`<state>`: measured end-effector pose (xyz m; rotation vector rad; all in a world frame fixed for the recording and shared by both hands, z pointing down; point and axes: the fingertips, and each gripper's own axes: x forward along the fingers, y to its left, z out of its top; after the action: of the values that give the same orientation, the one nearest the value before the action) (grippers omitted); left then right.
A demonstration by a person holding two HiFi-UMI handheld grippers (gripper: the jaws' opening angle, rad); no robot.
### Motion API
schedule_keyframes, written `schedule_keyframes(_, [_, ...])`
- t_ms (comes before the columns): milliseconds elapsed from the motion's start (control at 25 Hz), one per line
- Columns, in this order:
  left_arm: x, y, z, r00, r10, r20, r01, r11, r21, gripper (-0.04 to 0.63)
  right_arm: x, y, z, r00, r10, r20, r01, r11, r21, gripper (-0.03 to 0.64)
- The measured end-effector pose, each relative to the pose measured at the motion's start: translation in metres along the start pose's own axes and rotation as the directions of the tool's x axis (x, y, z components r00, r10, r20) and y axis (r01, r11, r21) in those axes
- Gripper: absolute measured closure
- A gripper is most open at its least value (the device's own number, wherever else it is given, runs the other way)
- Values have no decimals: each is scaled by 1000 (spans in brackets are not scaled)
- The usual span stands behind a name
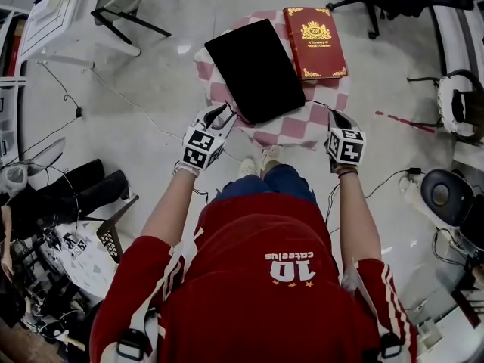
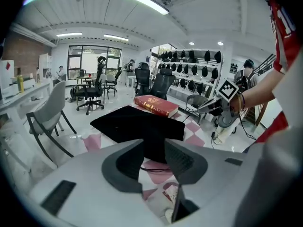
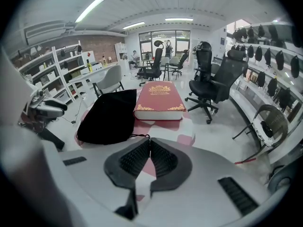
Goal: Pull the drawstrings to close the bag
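Black drawstring bag (image 1: 253,66) lay across the checked table's (image 1: 302,123) left half beside a red book (image 1: 314,42) at its far-right corner; right gripper (image 1: 335,121) pinched one drawstring (image 1: 316,104), left gripper's (image 1: 221,116) jaws stood wide, unclamped, at the near-left edge.

1. We see a plain black bag (image 1: 255,68) with a dark drawstring (image 3: 135,136).
2. We see a deep red book (image 1: 314,41), gold ornament on its cover.
3. We see a pink-and-white checked tablecloth (image 1: 299,123).
4. We see black-and-white square markers on the left gripper (image 1: 221,114) and the right gripper (image 1: 338,119).
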<state>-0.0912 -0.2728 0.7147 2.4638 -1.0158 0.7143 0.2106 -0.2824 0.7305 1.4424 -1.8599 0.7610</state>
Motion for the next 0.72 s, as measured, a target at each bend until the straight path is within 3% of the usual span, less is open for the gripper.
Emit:
schedule_keyframes(240, [19,-16,-30,992,-64,-105,77,989,129,453,3,-3,-1,1000,0,-7,0,1000,8,594])
schedule_keyframes(520, [37,-32,-59,977,-117,-179,144,978,149,453,4,-6,-2,1000,-3,-11,3,1000,17,594])
schedule_keyframes(720, [51,-43,-79,955,-140,-262,203,951,231,453,5,-7,-3,1000,-3,-14,3,1000,20,594])
